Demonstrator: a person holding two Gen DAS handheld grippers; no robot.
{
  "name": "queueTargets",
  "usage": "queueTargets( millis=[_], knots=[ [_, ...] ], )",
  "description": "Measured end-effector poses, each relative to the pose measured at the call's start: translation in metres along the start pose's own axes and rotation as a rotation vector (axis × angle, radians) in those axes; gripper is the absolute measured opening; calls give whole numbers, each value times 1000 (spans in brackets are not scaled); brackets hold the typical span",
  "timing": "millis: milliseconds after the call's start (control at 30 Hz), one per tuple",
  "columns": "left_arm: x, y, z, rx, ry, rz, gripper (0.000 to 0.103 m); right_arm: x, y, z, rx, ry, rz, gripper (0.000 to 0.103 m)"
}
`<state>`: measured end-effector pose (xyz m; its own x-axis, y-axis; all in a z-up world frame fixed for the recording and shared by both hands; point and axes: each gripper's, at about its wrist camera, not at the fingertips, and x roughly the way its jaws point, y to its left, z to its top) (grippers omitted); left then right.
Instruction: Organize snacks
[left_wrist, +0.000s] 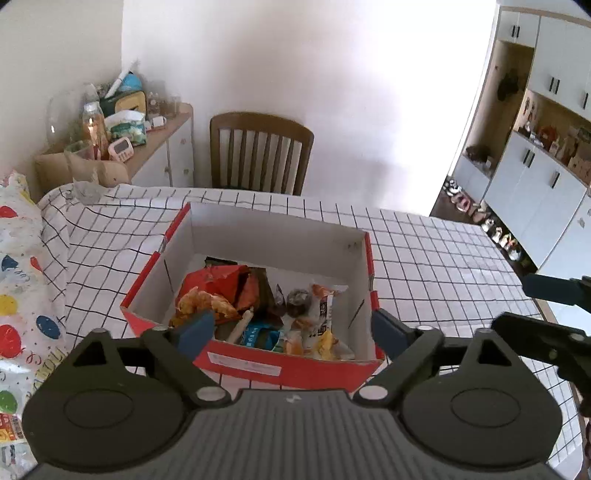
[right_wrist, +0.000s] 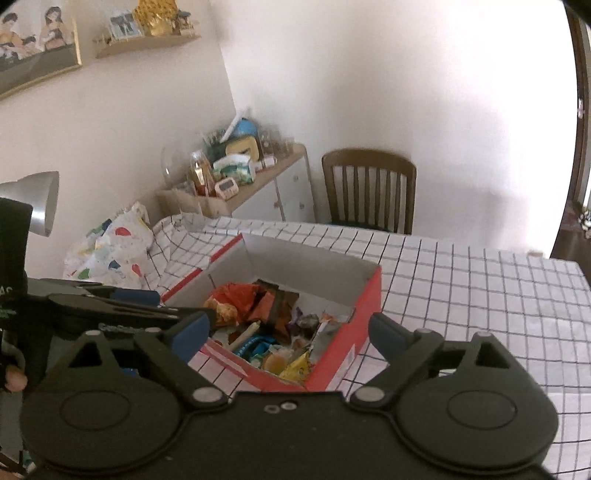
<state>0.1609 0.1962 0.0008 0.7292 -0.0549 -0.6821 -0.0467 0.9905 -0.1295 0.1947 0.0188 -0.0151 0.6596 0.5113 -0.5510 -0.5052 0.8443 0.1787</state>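
- Left gripper: jaws spread wide, nothing grasped.
- Right gripper: jaws spread wide, nothing grasped.
- Snacks: inside red box, beyond and between both fingertip pairs.

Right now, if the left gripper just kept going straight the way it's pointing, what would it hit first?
Most likely the snacks piled in the red box. The left gripper is open and empty, aimed down into the open top. Depth is hard to judge; the box's near wall could come first.
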Motion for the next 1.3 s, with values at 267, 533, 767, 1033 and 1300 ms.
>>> queueTargets(
  millis=[267,533,767,1033,1300],
  knots=[
    [-28,-12,-11,-8,-62,21,103,-31,-1,-15,-6,-65,-17,103],
    [-47,-28,-20,20,-69,14,103,-51,7,-32,37,-95,-24,103],
    [-55,-34,-25,6,-59,8,103,-61,14,-46,66,-103,-48,103],
    [-59,-37,-24,10,-67,11,103,-66,14,-46,75,-121,-66,103],
    [-59,-38,-23,13,-66,18,103,-67,7,-47,93,-119,-75,103]
  ],
)
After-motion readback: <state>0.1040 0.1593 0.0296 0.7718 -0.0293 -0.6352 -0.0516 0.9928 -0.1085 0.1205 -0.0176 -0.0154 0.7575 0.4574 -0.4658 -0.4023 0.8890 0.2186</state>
